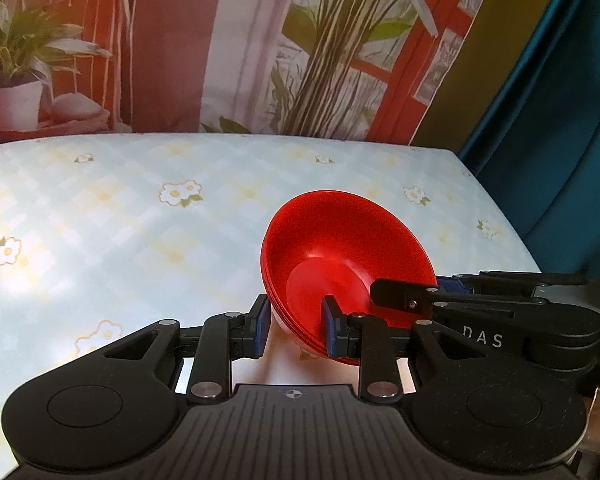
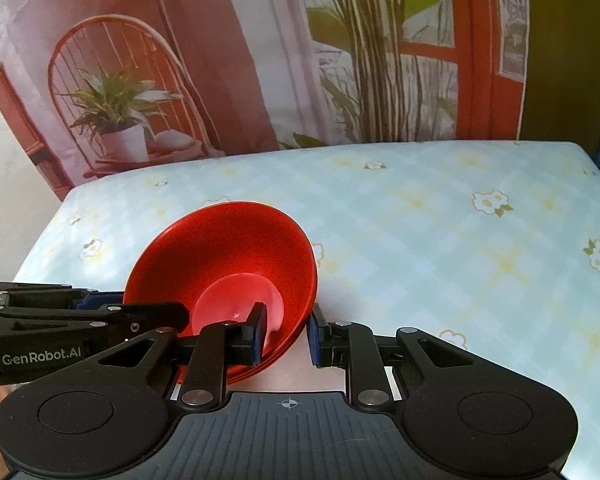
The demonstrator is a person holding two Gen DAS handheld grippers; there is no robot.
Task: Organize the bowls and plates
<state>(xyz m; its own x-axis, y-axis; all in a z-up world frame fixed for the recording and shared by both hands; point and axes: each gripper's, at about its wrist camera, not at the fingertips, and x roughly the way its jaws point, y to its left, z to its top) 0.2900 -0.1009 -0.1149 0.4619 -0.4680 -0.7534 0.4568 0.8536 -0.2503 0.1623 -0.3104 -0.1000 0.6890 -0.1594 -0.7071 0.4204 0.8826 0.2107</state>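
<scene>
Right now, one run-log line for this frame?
left gripper: shut on bowls rim | right gripper: shut on opposite rim | bowls: nested red stack, tilted | table: flowered cloth

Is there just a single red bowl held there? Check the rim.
No, the red bowls show several stacked rim edges, so several are nested together.

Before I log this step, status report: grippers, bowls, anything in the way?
Left gripper and right gripper each shut on the red bowls' rim, opposite sides. Stack tilted. Table ahead bare.
</scene>
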